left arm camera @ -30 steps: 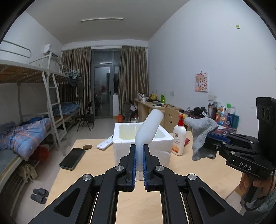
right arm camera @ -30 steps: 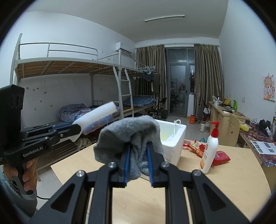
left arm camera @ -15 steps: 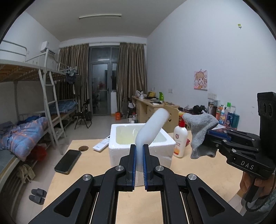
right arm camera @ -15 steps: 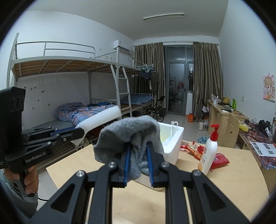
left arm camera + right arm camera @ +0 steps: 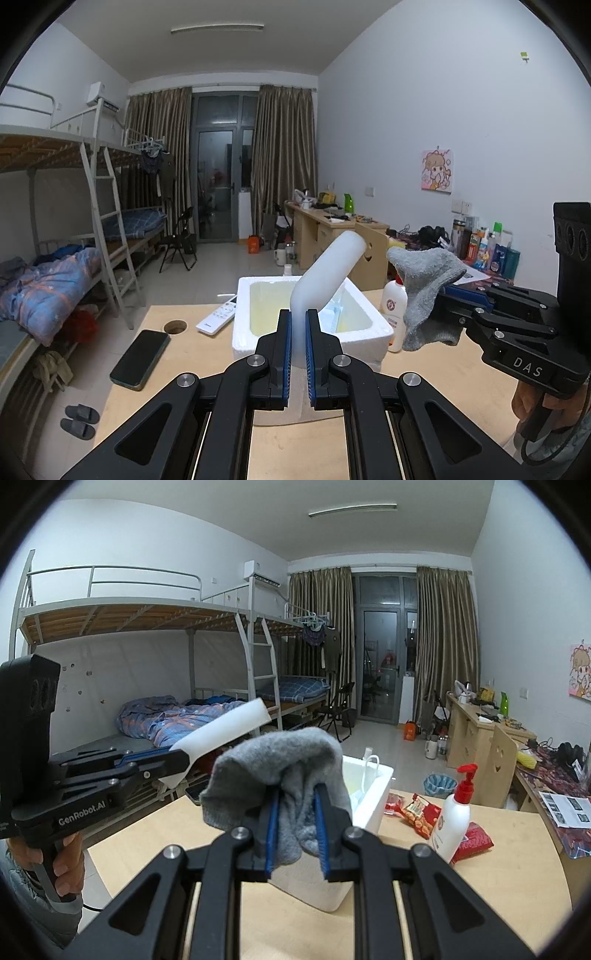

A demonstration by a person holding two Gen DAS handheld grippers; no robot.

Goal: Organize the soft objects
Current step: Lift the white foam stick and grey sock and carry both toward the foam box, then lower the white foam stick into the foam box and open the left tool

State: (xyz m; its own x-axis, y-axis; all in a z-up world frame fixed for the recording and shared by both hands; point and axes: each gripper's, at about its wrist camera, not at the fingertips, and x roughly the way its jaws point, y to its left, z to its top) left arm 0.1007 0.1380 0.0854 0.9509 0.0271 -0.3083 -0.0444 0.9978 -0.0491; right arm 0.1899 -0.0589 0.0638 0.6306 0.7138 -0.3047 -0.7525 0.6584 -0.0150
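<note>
Now left claw (image 5: 296, 332) clamped on white foam piece (image 5: 327, 275); right claw (image 5: 296, 814) pinching grey sock (image 5: 280, 771) above foam box (image 5: 369, 334).

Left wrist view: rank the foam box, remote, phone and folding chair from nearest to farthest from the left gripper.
From the left gripper:
1. Foam box, directly ahead.
2. Phone and remote, both on the table to the left; too close to call.
3. Folding chair, far back left on the floor.

White-walled dorm: metal bunk beds (image 5: 155, 672) (ladder attached), brown curtains (image 5: 284, 162), balcony door (image 5: 221, 177).
</note>
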